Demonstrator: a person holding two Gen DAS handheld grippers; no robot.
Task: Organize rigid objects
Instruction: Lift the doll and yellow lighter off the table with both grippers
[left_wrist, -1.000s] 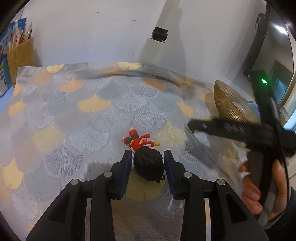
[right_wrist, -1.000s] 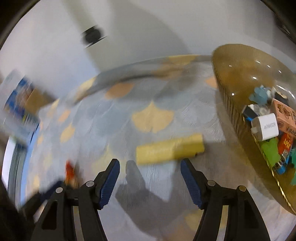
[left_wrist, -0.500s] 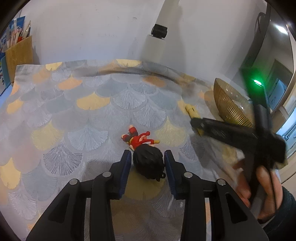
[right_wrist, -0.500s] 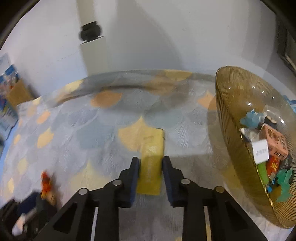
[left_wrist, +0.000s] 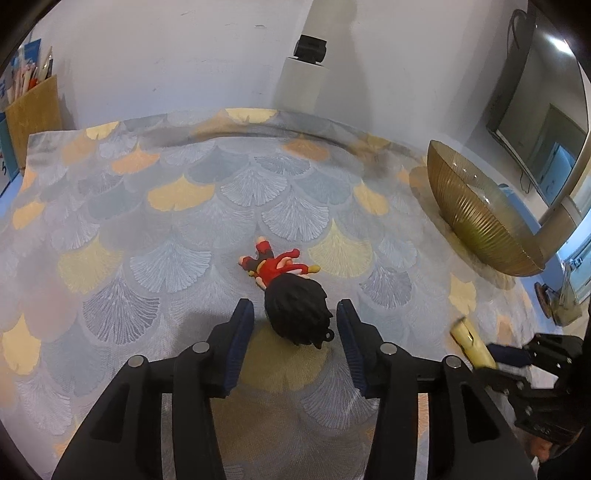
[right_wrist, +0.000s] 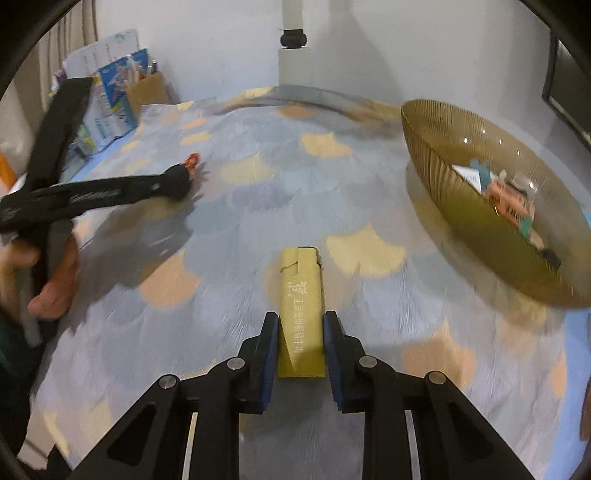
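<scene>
A small doll (left_wrist: 280, 271) with a red outfit and a black-haired head lies on the fan-patterned cloth (left_wrist: 177, 229). Its head sits between the fingers of my left gripper (left_wrist: 294, 310), whose jaws are opening, with a gap on each side of the head. My right gripper (right_wrist: 301, 321) is shut on a long yellow box (right_wrist: 301, 280), which sticks out forward past the pads. That yellow box (left_wrist: 471, 345) also shows at the lower right of the left wrist view. A ribbed amber bowl (right_wrist: 436, 166) stands to the right, with several small items inside.
A cardboard holder with pens (left_wrist: 33, 107) stands at the cloth's far left corner, beside printed papers (right_wrist: 114, 92). A white post with a black camera (left_wrist: 308, 48) rises behind the table. A dark monitor (left_wrist: 543, 110) is at the right. A person's hand (right_wrist: 55, 291) grips the left tool.
The left jaws have spread away from the doll's head. The right gripper closed on the yellow box, turned it lengthwise, and moved with it to the lower right of the left wrist view.
</scene>
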